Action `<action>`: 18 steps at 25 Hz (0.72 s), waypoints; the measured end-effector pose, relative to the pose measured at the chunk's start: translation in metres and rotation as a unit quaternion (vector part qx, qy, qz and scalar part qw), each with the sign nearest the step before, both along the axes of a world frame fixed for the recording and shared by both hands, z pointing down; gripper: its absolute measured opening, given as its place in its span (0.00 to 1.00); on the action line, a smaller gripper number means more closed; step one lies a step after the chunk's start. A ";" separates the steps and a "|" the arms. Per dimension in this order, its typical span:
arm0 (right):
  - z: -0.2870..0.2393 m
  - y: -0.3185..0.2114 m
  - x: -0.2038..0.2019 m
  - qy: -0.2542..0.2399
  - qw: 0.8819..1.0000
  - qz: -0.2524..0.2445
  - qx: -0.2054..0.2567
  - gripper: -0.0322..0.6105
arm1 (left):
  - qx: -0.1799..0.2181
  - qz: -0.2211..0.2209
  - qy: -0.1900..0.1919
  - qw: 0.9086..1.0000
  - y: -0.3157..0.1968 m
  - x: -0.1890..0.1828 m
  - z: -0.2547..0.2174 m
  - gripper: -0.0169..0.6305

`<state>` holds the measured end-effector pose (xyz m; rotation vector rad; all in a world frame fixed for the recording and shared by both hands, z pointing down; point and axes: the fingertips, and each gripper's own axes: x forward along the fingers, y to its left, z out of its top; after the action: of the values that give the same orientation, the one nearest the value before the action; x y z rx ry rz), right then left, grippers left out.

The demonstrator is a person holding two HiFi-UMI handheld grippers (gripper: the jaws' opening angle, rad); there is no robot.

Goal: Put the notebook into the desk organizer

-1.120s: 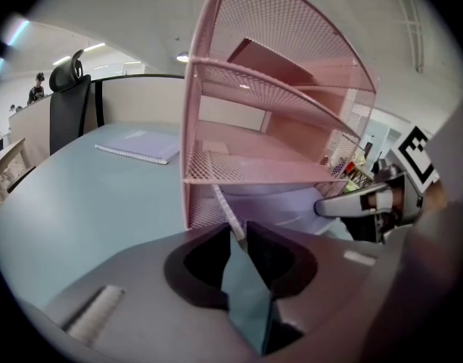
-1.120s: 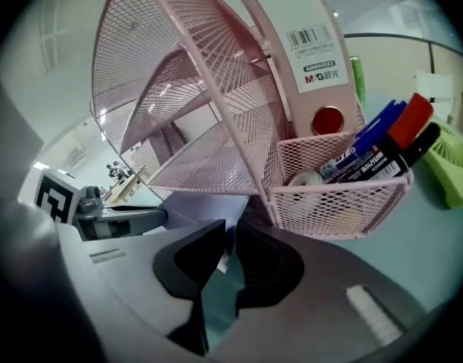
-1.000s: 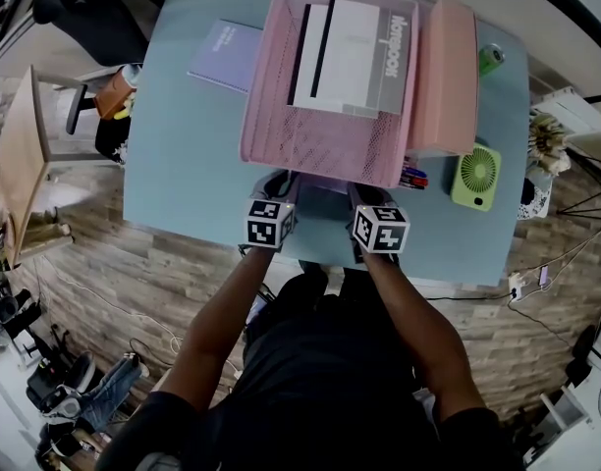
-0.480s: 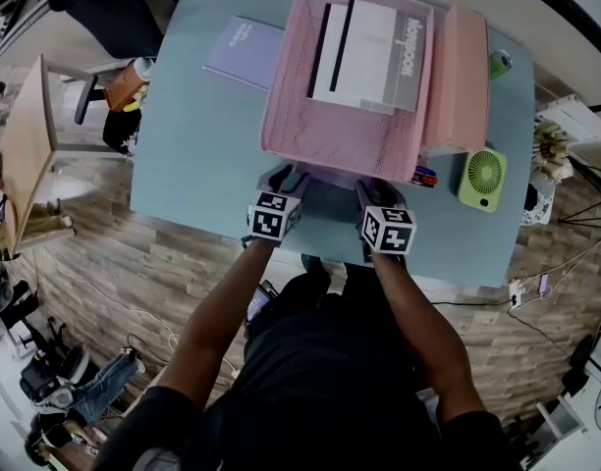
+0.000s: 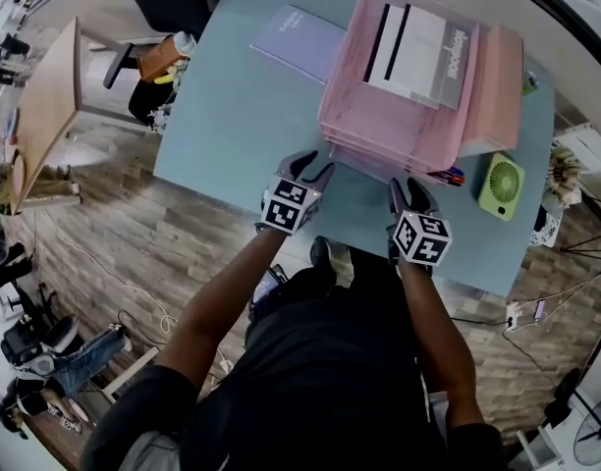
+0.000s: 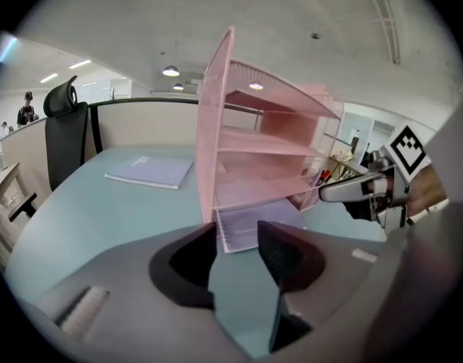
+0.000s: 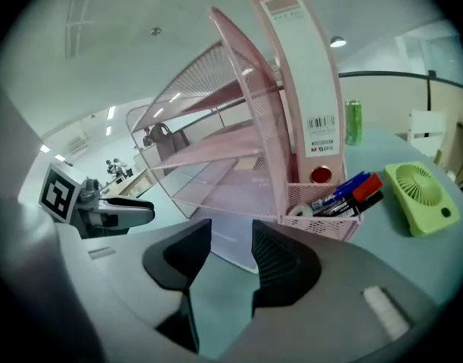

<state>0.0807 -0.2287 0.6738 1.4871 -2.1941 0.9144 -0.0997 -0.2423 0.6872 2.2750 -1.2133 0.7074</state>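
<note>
Nearest to us, the left hand-held gripper (image 6: pixel 237 240) has its dark, ribbed jaws parted about halfway and grips nothing. They have just been opening, and between them we see only the tabletop and the notebook's end beyond. The right hand-held gripper (image 7: pixel 231 237) is in the same state, its jaws having just opened wider, and it is empty too. Both hover just short of the organizer's front.

Just past the jaws lies the lilac spiral-bound notebook (image 6: pixel 243 225). It sits flat in the lowest tier of the pink wire-mesh desk organizer (image 6: pixel 215 127), with its near end sticking out over the smooth pale blue-green tabletop (image 5: pixel 242 116). We judge the main step done, since the notebook is in and let go. What may remain is a push to seat it fully.

The organizer is made of fine mesh shelves that slope between upright mesh sides. A small mesh cup on its right front holds blue, red and black marker pens (image 7: pixel 352 191). Beside it stands a glossy pink file box (image 7: pixel 303 74), and a lime-green plastic desk fan (image 7: pixel 424 195) lies to the right.

Farther off, a second lilac notebook (image 6: pixel 150 171) rests on the tabletop, perhaps next to go in. A grey-and-white book (image 5: pixel 418 55) lies on the top tier, and a green can (image 7: pixel 354 123) stands at the back.
</note>
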 end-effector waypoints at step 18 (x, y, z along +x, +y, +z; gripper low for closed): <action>-0.230 0.052 -0.059 -0.015 0.970 -0.109 0.219 0.30 | 0.176 0.048 0.057 0.982 0.056 -0.045 -0.200 0.37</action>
<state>0.0215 -0.1768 0.4440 1.3669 -2.6375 0.3989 -0.1450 -0.1862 0.4875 2.6366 -1.2612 0.4130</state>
